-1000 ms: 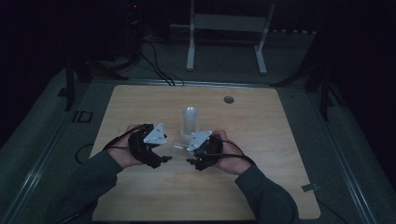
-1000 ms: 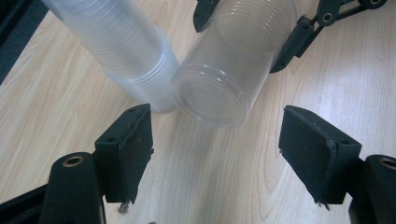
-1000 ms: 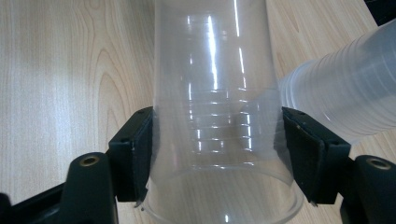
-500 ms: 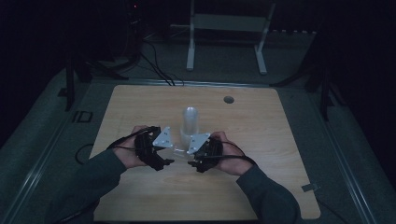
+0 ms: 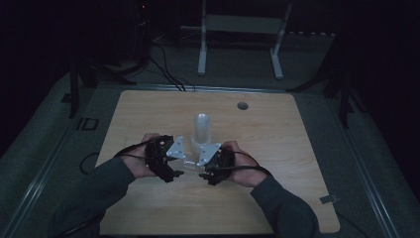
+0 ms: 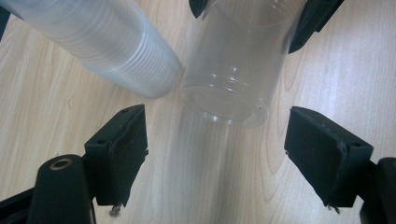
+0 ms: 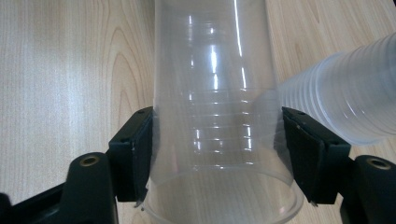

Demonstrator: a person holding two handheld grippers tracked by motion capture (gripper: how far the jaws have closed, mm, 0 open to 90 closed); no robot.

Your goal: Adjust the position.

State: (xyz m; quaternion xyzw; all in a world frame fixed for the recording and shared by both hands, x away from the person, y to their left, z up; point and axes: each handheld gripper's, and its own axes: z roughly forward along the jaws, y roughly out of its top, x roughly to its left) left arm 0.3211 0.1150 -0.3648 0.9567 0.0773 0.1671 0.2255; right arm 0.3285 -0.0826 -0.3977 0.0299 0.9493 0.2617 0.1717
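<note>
Two grippers work over the pale wood-grain table [image 5: 148, 114], largest item in the scene. At the table's centre stands the tall stack of nested translucent plastic cups [image 5: 201, 130]. At 6 o'clock from that stack, between both hands, lies the single clear plastic cup [image 5: 190, 162], held horizontally and apparently clear of the surface.

The right gripper [image 7: 219, 154] is clenched on the single cup near its rim, with both black pads pressed against the wall. The left gripper [image 6: 217, 149] is released: its jaws stand wide apart, with the cup's closed base at 12 o'clock ahead of them, not touching.

Procedure, as judged: advance the left gripper until its pads straddle the cup base, then close gently. The thin wall likely deforms easily, so apply light, even pressure. Keep the right grip steady until the left one seats. Avoid brushing the stack, which sits just beside the cup and could topple.
</note>
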